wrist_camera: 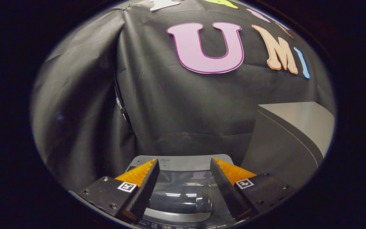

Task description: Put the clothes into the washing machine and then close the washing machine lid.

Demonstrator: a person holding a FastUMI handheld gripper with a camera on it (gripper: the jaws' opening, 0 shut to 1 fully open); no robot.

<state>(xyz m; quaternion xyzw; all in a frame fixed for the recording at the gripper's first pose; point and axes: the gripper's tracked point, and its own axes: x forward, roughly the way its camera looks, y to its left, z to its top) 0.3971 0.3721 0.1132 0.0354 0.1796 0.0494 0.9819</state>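
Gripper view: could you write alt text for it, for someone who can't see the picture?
An open two-finger gripper, holding nothing, hovers above a small washing machine whose glossy dark lid appears shut. A grey box stands to one side, and black cloth hangs behind as the booth's wall.

The gripper [184, 178] had black bodies with orange wedge-shaped fingers [137, 173], their inner faces ridged and black, and each body bore a small white square tag with a black mark. Between the spread fingers lay the washing machine lid [183, 190], glossy and dark with pale reflections, framed by a light grey rim. Just beside the right finger stood a plain grey box [289, 140]. The booth wall [170, 105] behind was black cloth.
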